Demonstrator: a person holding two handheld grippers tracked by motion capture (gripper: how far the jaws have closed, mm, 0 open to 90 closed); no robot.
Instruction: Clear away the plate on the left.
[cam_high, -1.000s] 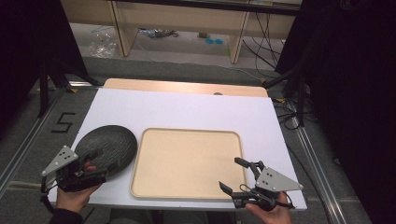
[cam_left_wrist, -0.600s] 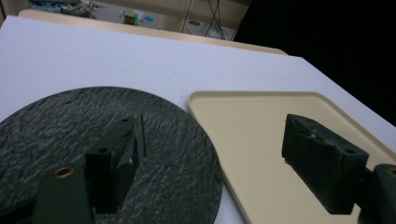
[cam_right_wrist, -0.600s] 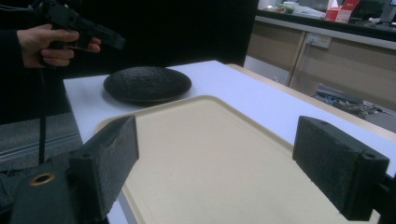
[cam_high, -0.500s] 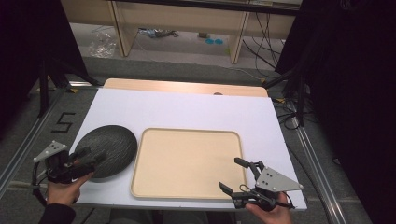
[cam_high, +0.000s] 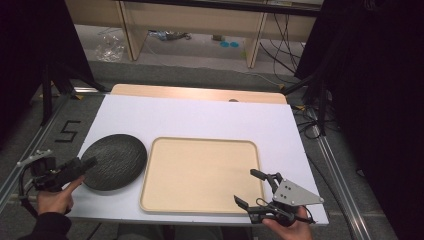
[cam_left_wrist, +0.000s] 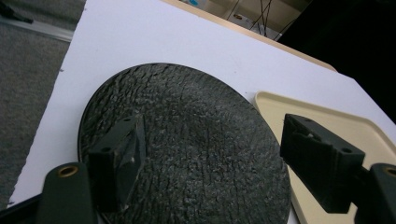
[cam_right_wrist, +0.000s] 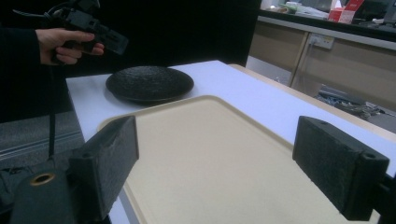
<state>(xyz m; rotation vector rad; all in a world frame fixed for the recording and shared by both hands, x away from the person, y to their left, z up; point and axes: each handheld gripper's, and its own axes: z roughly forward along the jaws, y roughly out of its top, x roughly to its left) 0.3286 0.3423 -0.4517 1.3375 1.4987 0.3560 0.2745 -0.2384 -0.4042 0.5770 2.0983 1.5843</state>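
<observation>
The round black plate (cam_high: 114, 161) lies flat on the white table (cam_high: 200, 117), just left of the tray (cam_high: 200, 172), whose long axis runs left-right. The left gripper (cam_high: 85, 165) hangs wide over the plate's near-left rim. The right gripper (cam_high: 252, 187) gapes wide at the tray's near-right corner.

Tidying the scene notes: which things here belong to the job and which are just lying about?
Likely in the job:
black plate
beige tray
left tongs, open by the plate
right tongs, open

Lying about:
clear plastic bag on the floor
cables

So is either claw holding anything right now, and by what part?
Nothing is held. The left claw is open above the black plate, not gripping its rim. The right claw is open at the beige tray's near corner.
</observation>
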